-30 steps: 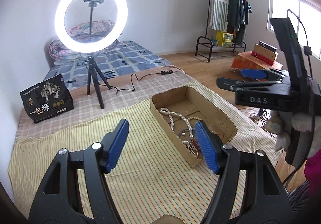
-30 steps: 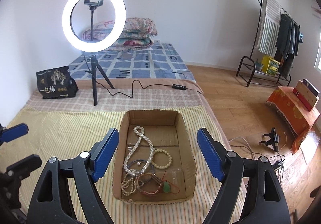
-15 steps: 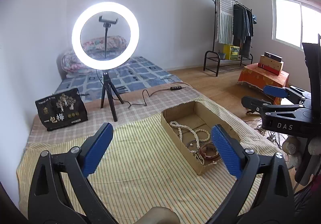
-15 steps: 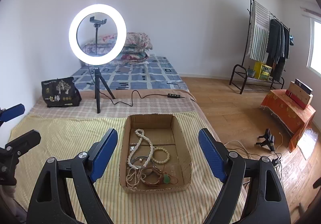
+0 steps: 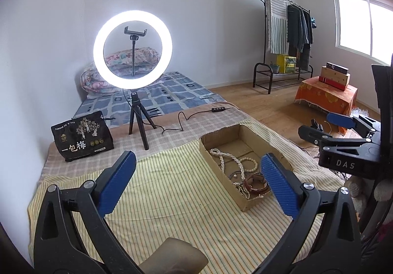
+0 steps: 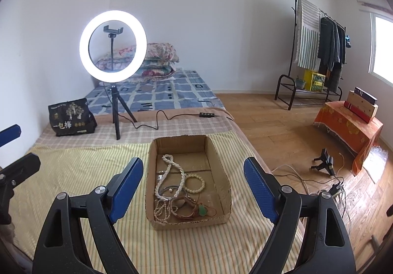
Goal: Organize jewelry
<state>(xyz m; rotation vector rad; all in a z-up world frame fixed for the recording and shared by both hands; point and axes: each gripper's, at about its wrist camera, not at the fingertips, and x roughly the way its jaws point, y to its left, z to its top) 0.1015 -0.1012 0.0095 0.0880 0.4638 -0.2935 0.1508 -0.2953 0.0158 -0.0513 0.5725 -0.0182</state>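
A shallow cardboard box (image 6: 223, 173) lies on the striped yellow cloth (image 6: 73, 175). Inside it are a long white pearl necklace (image 6: 169, 168), a cream bead bracelet (image 6: 194, 183), brown bracelets and a green pendant (image 6: 202, 210). My right gripper (image 6: 192, 159) hovers open in front of the box with nothing between its blue pads. My left gripper (image 5: 197, 155) stands wide open and empty, left of the box (image 5: 218, 175), whose pearl necklace (image 5: 222, 158) shows past its right finger. Each gripper shows in the other's view: the right gripper (image 5: 315, 124) and the left gripper (image 6: 28, 146).
A lit ring light on a tripod (image 5: 137, 116) stands behind the cloth, its cable and controller (image 6: 207, 115) trailing right. A black printed bag (image 5: 82, 136) sits at back left. The bed edge drops to wooden floor on the right, with cables and a small tripod (image 6: 324, 162).
Both grippers have drawn back and a little up from the box, which now looks smaller. The left gripper's jaws have spread much wider; the right's barely changed.
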